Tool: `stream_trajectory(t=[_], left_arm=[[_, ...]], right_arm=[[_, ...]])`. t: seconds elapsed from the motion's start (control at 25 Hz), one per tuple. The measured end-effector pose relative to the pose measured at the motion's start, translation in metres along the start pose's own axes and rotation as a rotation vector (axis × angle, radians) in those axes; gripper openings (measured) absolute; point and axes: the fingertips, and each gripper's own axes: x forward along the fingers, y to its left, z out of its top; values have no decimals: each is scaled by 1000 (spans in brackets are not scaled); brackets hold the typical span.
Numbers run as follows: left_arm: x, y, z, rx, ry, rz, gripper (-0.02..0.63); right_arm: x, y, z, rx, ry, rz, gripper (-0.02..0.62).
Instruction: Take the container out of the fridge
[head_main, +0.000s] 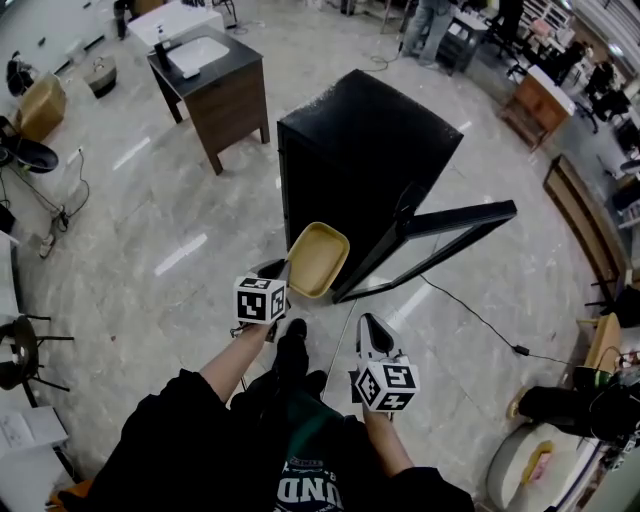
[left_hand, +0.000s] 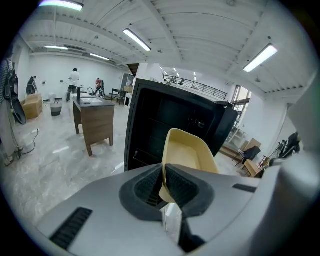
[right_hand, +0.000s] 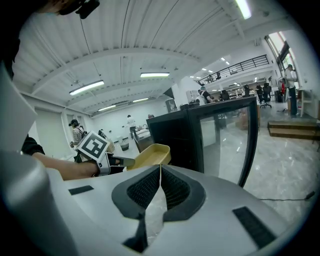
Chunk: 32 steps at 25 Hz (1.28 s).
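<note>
The tan, empty container (head_main: 318, 260) hangs in the air in front of the black fridge (head_main: 365, 150), outside it. My left gripper (head_main: 284, 270) is shut on its near rim; in the left gripper view the rim of the container (left_hand: 187, 150) sits pinched between the pads of my left gripper (left_hand: 163, 182). The fridge's glass door (head_main: 440, 235) stands swung open to the right. My right gripper (head_main: 371, 328) is lower and to the right, apart from the container. In the right gripper view its jaws (right_hand: 160, 182) meet with nothing between them, and the container (right_hand: 150, 154) shows ahead on the left.
A wooden cabinet with a white sink (head_main: 215, 85) stands at the back left on the marble floor. A black cable (head_main: 480, 322) runs from the fridge to the right. Chairs and bags line the left side; wooden furniture (head_main: 585, 225) lines the right.
</note>
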Motion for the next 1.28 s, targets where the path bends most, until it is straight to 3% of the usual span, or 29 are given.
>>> stream_trajectory(t=[0.6, 1.28], left_arm=[[-52, -14, -12, 86, 7, -37, 29], [-51, -36, -13, 78, -4, -78, 29]], right_arm=[[-14, 9, -2, -19, -11, 26, 35], [-23, 6, -4, -24, -10, 28, 35]])
